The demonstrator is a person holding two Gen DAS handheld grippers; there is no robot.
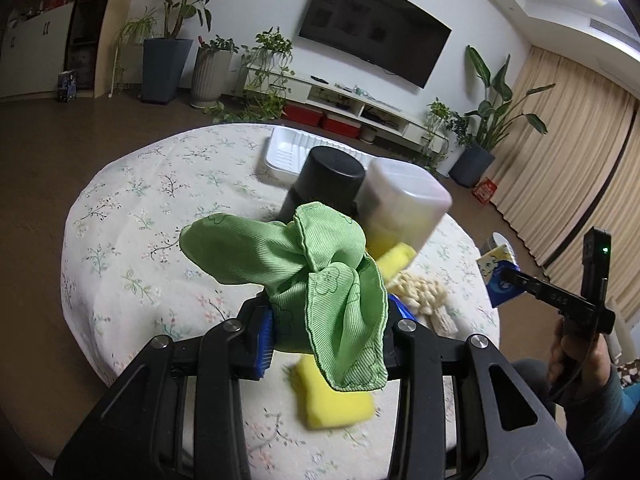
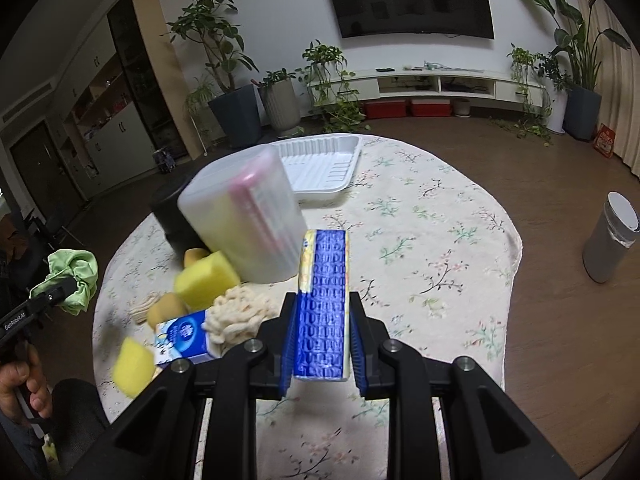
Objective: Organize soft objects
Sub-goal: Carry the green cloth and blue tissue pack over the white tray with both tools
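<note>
Nearest the left camera, the left tool [image 1: 330, 334] pinches a crumpled green microfibre cloth [image 1: 320, 280] between its blue pads, held above the round table with the floral cover [image 1: 132, 216]; loose corners droop over the jaws. The right tool [image 2: 322, 344] is pressed onto a blue-and-yellow soft tissue pack [image 2: 323, 304] standing on end between its pads. Just beyond lie several yellow sponge blocks [image 2: 206, 278], a cream knitted rope bundle [image 2: 240, 316] and a second blue tissue pack [image 2: 184, 338], crowded together. Behind them a translucent plastic container [image 2: 244, 216] appears tilted and blurred beside a black cylindrical can [image 1: 326, 184], and farther back sits a white ribbed plastic tray [image 2: 320, 164]. The likely risks: the cloth's hanging folds could snag the sponges when lowered, and the leaning container may topple onto the pile if bumped.
</note>
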